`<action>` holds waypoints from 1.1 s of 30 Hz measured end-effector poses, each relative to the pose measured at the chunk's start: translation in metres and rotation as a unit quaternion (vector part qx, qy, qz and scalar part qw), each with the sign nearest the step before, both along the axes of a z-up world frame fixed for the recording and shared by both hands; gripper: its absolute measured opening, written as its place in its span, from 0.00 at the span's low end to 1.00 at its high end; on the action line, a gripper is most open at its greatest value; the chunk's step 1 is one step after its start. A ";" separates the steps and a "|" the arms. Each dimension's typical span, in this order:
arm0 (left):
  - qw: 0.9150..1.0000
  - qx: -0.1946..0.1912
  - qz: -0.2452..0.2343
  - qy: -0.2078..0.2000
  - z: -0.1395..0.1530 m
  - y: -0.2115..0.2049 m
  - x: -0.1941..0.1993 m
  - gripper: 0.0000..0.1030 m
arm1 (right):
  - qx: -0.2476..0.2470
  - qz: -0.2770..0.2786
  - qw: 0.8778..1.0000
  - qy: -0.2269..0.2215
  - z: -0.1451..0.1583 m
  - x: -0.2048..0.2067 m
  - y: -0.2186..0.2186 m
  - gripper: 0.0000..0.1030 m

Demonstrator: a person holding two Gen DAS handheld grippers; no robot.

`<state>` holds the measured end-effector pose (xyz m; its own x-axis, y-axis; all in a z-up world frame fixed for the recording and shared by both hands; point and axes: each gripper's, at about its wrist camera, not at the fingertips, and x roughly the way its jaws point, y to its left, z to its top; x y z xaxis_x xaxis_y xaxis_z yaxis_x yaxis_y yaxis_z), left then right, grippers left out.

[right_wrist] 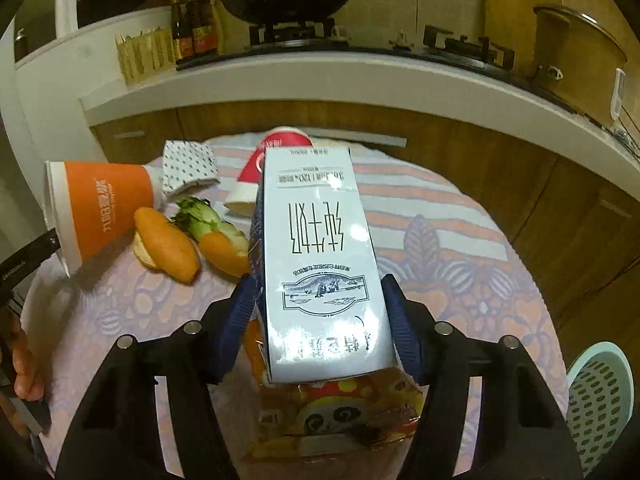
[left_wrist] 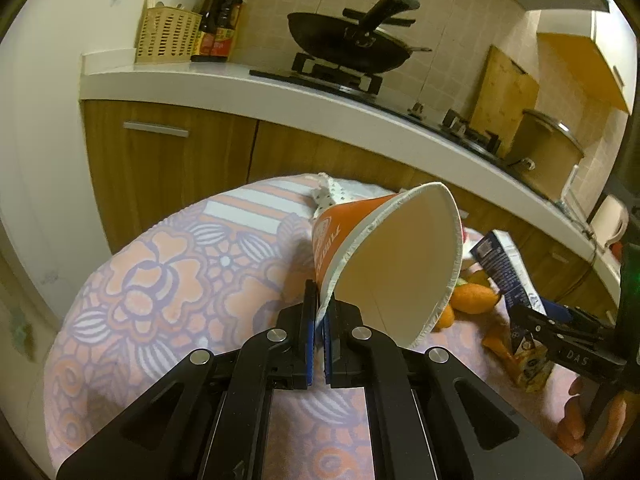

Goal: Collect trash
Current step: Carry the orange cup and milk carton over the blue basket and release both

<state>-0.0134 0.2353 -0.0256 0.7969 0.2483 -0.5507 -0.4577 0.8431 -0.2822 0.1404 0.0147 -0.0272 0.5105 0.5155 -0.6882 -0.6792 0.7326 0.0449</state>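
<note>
Left claw is pressed together on the rim of the orange-and-white paper cup, pinching the cup wall between its blue pads; the cup is tipped on its side with its open mouth facing the camera, lifted above the round bench with the pink-and-lilac floral cloth. In the right wrist view the same cup appears at the left edge, tilted, mouth toward the left. Just right of it on the cloth lie orange carrot pieces and a green-and-white vegetable scrap, touching one another. Behind them lies a white paper wrapper with dark dots, and next to that a red-and-white paper cup lying on its side, partly hidden. Right claw is closed around the white-and-blue milk carton with printed characters, its blue fingers pressing both sides; the carton is held raised off the cloth, top end pointing away from the camera. Beneath the carton lies a yellow-orange snack packet with a panda print. At the far right edge stands a pale green perforated plastic basket, beside the bench. Behind everything runs a white kitchen counter carrying a black wok.
</note>
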 end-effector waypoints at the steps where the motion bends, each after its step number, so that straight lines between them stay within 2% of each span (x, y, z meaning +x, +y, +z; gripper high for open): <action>1: 1.000 0.000 -0.003 -0.006 0.002 -0.001 -0.001 0.01 | 0.007 -0.001 1.000 -0.004 0.004 -0.003 -0.002 0.58; 6: 0.999 0.008 -0.020 -0.026 0.011 -0.011 -0.004 0.01 | 0.034 -0.014 0.999 -0.017 0.024 -0.017 -0.017 0.57; 9: 0.998 -0.003 -0.040 -0.042 0.020 -0.022 -0.007 0.01 | 0.052 -0.025 0.998 -0.033 0.042 -0.028 -0.035 0.56; 18: 0.992 -0.007 -0.099 -0.075 0.051 -0.078 -0.011 0.01 | 0.089 -0.073 0.992 -0.049 0.072 -0.042 -0.097 0.56; 27: 0.981 -0.006 -0.176 -0.084 0.070 -0.152 0.014 0.01 | 0.118 -0.144 0.981 -0.058 0.082 -0.048 -0.187 0.56; 33: 0.968 0.008 -0.238 -0.080 0.077 -0.217 0.047 0.01 | 0.117 -0.204 0.970 -0.063 0.075 -0.040 -0.251 0.56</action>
<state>0.0339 0.0180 0.0515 0.8980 -0.1598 -0.4099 0.0313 0.9526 -0.3027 0.0999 -0.2360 0.0481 0.7775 0.3870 -0.4956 -0.3449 0.9215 0.1784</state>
